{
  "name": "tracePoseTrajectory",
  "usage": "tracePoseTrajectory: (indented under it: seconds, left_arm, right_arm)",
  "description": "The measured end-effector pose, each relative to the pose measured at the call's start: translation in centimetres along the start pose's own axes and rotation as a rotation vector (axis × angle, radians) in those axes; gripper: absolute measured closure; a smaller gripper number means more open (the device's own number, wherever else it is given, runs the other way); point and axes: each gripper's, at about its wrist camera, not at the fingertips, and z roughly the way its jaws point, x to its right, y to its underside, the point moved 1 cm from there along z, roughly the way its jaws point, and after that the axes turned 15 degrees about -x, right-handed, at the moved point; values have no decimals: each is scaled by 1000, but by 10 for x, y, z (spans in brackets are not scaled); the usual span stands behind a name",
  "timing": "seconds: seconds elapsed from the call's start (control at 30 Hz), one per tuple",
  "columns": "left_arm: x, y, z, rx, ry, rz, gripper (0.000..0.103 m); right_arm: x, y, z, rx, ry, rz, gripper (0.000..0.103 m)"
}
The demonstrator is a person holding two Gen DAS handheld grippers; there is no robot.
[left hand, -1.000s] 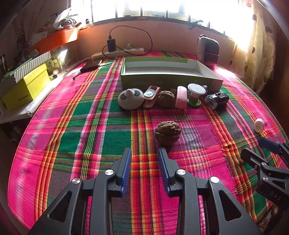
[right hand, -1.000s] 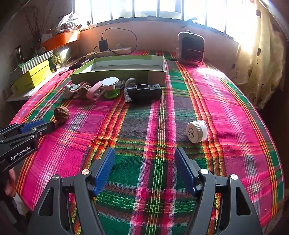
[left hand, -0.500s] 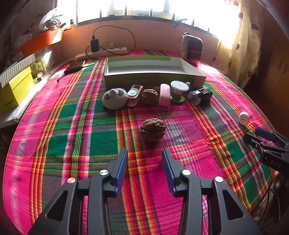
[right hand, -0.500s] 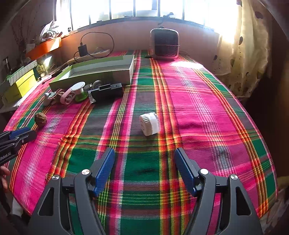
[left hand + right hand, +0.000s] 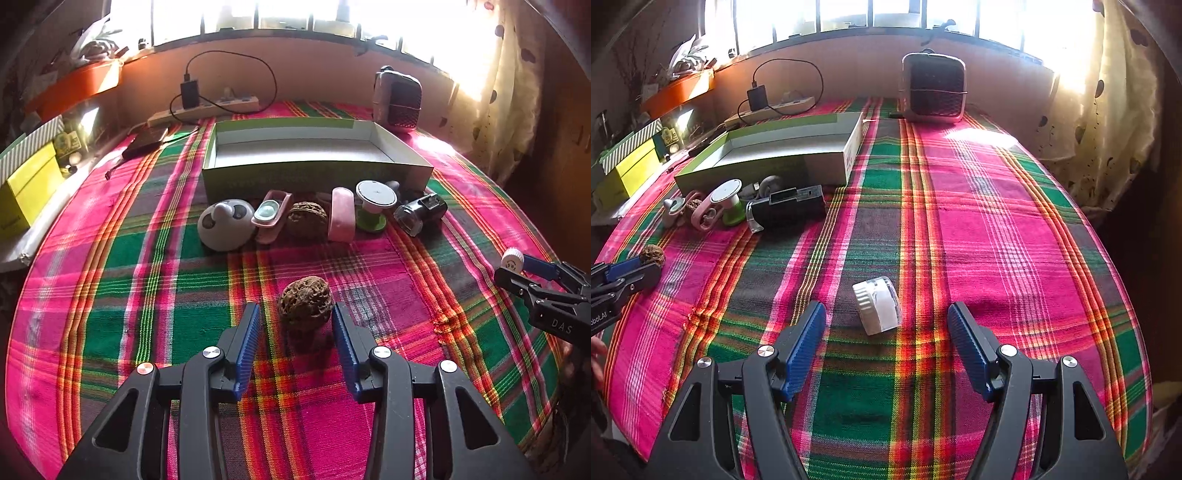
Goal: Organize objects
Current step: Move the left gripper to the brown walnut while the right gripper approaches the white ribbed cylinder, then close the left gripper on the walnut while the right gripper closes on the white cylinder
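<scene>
So the green box (image 5: 317,173) sits at 12 o'clock on the plaid worktop (image 5: 147,258), nothing visible inside it. A row of small stuff lines up just in front of its near wall. Left hand-held gripper (image 5: 295,325) has its jaws apart, with a walnut (image 5: 304,301) right between the tips, not clamped. Right hand-held gripper (image 5: 886,325) is spread wide too, white jar (image 5: 877,304) lying on its side between the fingers, nearer the left one.
</scene>
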Motion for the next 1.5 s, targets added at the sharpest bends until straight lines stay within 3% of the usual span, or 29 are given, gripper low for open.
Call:
tracePoseTrajectory:
  seconds: [0.23,0.57,0.7,0.83,1.2,1.5]
  left_arm:
    - [1,-8,4,-5,-9,2,65]
    - [0,-11,5,-9,8,-14,66]
    - [1,-11,4,-12,20,-13,75]
    - [1,-11,4,-12,18,-11,76]
    - [2,-14,1,-14,31,-4,76]
    - [-5,-36,-9,11,36,-6,76]
  right_arm:
    - [1,0,0,3,-9,-3,36]
    - [4,1,-3,16,-5,15,62]
    - [4,2,-3,16,-3,17,71]
    - [3,2,-4,14,-3,10,82]
    - [-3,-4,-10,20,-14,-2,83]
    - [-15,-32,-17,48,-44,-36,83]
